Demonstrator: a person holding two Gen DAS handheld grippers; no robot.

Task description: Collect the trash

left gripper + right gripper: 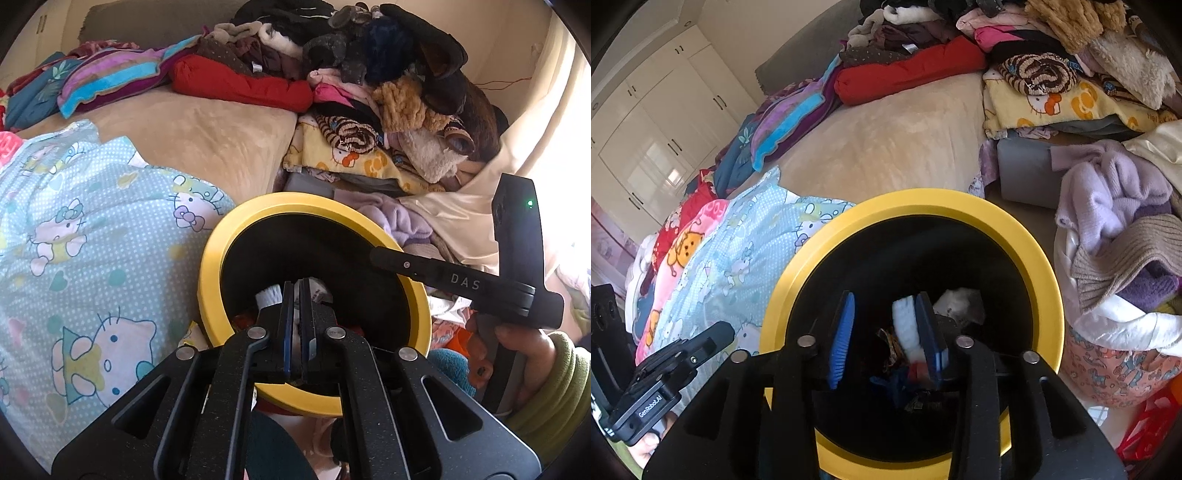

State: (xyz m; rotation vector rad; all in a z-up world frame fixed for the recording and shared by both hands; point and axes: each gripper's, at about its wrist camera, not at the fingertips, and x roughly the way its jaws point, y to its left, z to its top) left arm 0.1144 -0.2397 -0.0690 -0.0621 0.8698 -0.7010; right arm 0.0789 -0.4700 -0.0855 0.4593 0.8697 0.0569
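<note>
Both grippers hang over the yellow-rimmed bin (1027, 236), which stands beside the bed (886, 147).

Right gripper (886, 332): jaws spread. A white-and-red scrap (908, 332), blurred, lies against the inner face of the right finger; I cannot tell whether it clings to the pad or is falling free. Below it the bin holds a crumpled white wad (960, 302) and darker wrappers.

Left gripper (294, 314): jaws pressed together, nothing visible between the pads.

Handling judgement: the scrap reads as light, soft, crushable paper or film, not fragile, and prone to sticking to a ribbed pad. I would pinch such pieces across the crumpled middle, where the bulk gives the pads purchase; thin edges would likely slip or tear.
</note>
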